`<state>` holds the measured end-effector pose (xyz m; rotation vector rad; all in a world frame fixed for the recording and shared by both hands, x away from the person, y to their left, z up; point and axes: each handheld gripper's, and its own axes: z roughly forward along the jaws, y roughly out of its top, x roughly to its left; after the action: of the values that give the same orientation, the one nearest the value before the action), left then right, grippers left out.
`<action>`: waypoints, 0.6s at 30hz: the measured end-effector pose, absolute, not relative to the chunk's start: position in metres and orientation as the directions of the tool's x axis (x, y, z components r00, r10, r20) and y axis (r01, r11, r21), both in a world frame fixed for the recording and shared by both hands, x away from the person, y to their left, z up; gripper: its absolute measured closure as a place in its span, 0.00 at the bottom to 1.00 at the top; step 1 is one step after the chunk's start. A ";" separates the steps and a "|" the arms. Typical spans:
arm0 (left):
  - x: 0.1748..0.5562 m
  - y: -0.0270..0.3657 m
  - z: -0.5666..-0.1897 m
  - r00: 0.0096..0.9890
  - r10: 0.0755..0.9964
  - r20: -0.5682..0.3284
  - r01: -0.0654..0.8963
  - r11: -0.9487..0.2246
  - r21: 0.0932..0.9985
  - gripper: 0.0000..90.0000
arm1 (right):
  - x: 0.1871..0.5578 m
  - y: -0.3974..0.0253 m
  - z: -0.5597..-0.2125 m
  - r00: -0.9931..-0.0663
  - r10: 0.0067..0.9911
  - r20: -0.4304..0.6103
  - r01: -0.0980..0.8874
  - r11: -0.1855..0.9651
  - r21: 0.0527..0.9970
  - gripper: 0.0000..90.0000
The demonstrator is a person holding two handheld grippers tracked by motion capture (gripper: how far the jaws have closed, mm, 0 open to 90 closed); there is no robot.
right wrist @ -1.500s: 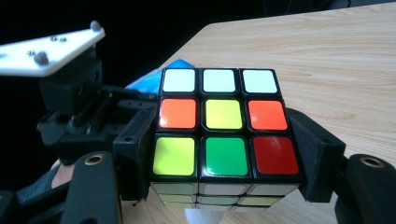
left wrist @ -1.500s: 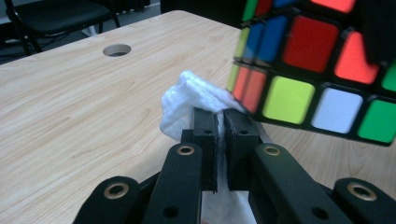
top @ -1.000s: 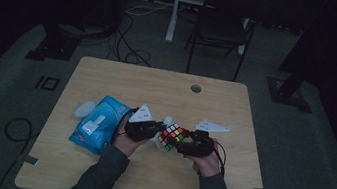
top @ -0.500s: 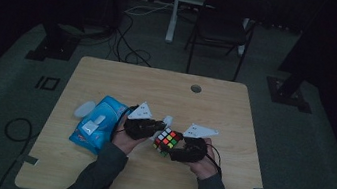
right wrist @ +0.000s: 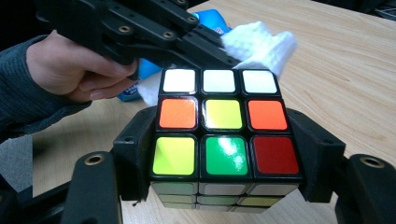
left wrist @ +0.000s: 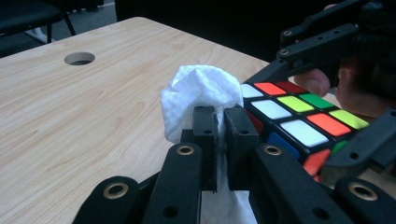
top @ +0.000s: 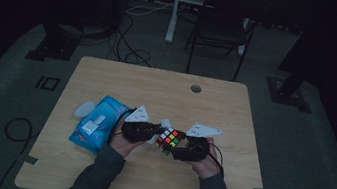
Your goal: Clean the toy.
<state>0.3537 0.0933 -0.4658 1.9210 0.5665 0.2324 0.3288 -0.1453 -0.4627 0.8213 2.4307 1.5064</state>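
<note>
**Between the jaws: cube held, wipe applied**

Between the right gripper's (right wrist: 226, 154) jaws sits the Rubik's cube (right wrist: 224, 123), clamped by two opposite side faces and lifted off the wooden table (left wrist: 70, 112). The left gripper (left wrist: 217, 123) has its jaws closed almost together on a bunched white wet wipe (left wrist: 198, 95), which touches the cube's edge just beyond those fingertips. A blue wipes pack (top: 96, 124) lies just beside the left hand.

Judgement: the cube is rigid and light, but its glossy stickers are slippery and its layers can twist; grip flat on opposite faces. The wipe is soft and limp; pinch it at the bunch.
</note>
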 end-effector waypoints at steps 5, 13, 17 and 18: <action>0.351 0.097 -0.466 0.872 0.478 -0.101 0.279 -0.317 0.907 0.95 | 0.330 -0.146 -0.464 -0.835 0.531 0.141 0.364 0.343 0.866 0.38; 0.347 0.101 -0.464 0.881 0.460 -0.110 0.275 -0.309 0.910 0.95 | 0.333 -0.151 -0.466 -0.828 0.543 0.143 0.371 0.338 0.865 0.38; 0.344 0.105 -0.462 0.888 0.442 -0.129 0.275 -0.285 0.918 0.95 | 0.336 -0.155 -0.468 -0.820 0.553 0.147 0.378 0.332 0.864 0.38; 0.343 0.105 -0.462 0.888 0.440 -0.131 0.274 -0.280 0.920 0.95 | 0.336 -0.156 -0.468 -0.818 0.556 0.148 0.381 0.331 0.863 0.38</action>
<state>0.3431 0.1053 -0.4618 1.8803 0.5293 0.1756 0.3364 -0.1558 -0.4684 0.8603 2.4156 1.4924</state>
